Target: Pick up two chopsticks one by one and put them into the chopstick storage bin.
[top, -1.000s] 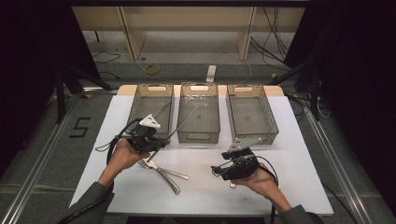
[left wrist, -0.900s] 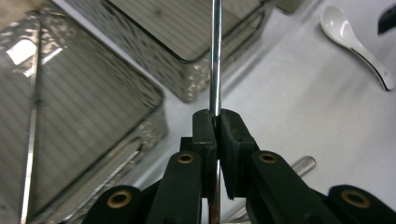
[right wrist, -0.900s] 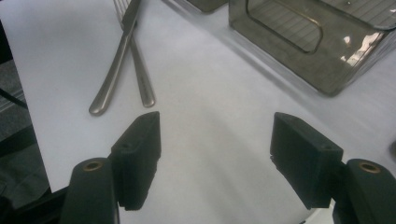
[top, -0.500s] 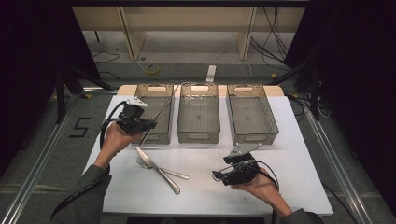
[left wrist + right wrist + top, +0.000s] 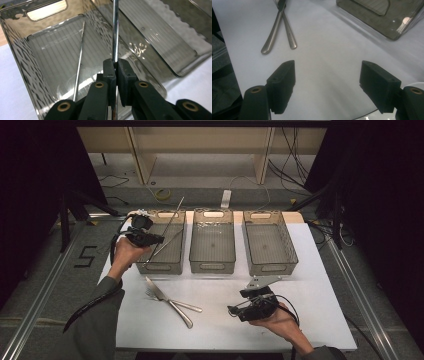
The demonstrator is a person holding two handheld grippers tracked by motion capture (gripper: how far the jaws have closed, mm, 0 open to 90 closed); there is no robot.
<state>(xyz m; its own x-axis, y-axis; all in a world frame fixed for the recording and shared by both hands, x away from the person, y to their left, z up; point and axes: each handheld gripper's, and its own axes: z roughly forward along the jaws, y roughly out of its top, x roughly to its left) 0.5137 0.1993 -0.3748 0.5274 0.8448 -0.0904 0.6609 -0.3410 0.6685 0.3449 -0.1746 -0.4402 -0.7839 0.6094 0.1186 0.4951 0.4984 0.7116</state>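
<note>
Here a thin metal rod is clamped by the left gripper over the left bin, while the right gripper is held wide and empty.

1. Your right gripper hangs over the white table with its 2 black jaws spread wide, nothing between them; they have just been opening.
2. Ahead of the left jaw, 2 metal handles lie crossed on the table, their rounded ends pointing back toward the claw, well apart from it.
3. Ahead of the right jaw sits a clear smoky bin, its near corner on the table.
</note>
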